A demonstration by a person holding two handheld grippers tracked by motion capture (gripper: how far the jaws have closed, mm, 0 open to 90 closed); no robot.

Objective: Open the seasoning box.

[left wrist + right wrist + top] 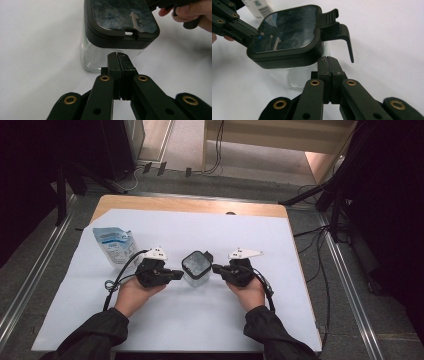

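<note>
Jar [196, 268] between our two tongs: that is the whole layout, and the next move hangs on it. It is a clear square-sided jar with a dark lid [121, 18], standing upright near the middle of the white sheet [210, 315] that covers the table. Our left gripper [179, 275] comes at it from the left, our right gripper [216, 268] from the right, so the jar sits on the line that joins the two tips, both about equally near.

In the left gripper view the two black jaws are pressed flat together with nothing between them, their tips just in front of the glass wall below the lid's rim; we cannot tell whether they touch it. In the right gripper view the jaws are likewise closed on nothing, just below the lid's edge on the side where the latch [338, 30] sticks out and hangs down. That latch lies to the right gripper's side, so we judge the right hand is the one placed to work it, while the left could brace the jar from the opposite wall.

Neither tong holds the jar yet; to grip anything, each would first have to widen. Off to the far left lies a blue and white pouch [115, 245], well apart from the jar.
</note>
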